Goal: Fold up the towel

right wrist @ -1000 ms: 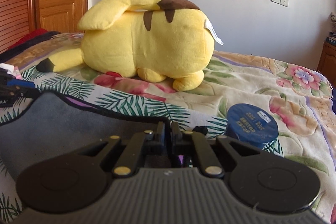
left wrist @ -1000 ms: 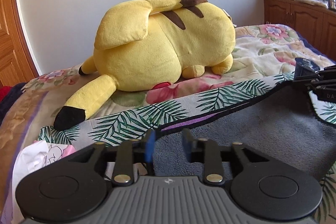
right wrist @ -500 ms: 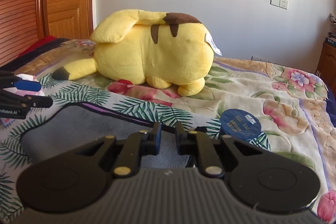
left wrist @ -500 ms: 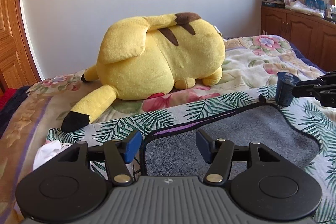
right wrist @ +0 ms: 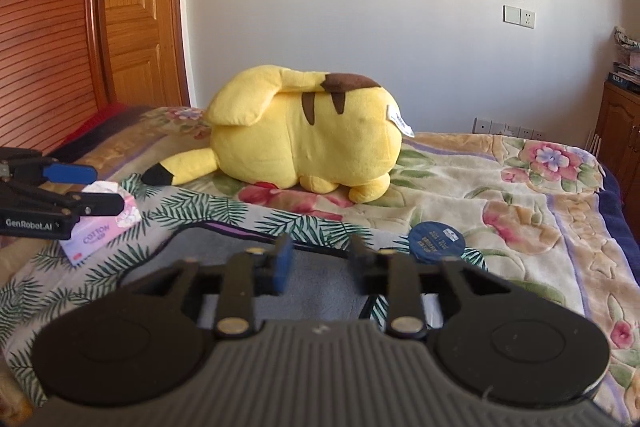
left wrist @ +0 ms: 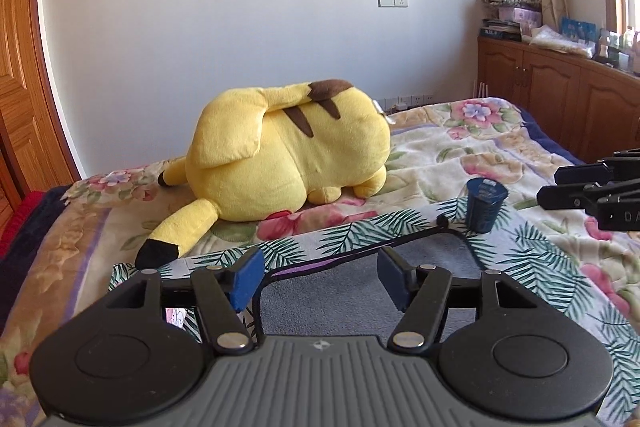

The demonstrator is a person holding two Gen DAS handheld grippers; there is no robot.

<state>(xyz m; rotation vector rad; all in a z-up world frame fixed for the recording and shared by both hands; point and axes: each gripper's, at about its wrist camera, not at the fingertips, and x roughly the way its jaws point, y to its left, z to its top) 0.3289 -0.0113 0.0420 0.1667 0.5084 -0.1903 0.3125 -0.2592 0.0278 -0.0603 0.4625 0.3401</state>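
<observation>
The grey towel (left wrist: 344, 291) with a dark border lies flat on a palm-leaf cloth on the bed; it also shows in the right wrist view (right wrist: 320, 291). My left gripper (left wrist: 318, 279) is open and empty above the towel's far left edge. My right gripper (right wrist: 320, 263) is open and empty above the towel's far right part. Each gripper shows in the other's view, the right one (left wrist: 560, 187) and the left one (right wrist: 92, 187), both apart from the towel.
A big yellow plush (left wrist: 288, 155) lies on the floral bedspread behind the towel. A dark blue cup (left wrist: 486, 205) stands by the towel's far right corner. A pink tissue pack (right wrist: 104, 223) lies at the left. Wooden cabinets (left wrist: 560, 99) stand at right.
Both grippers opened, let go of the towel's far edge and rose back. The towel now lies flat on the cloth.
</observation>
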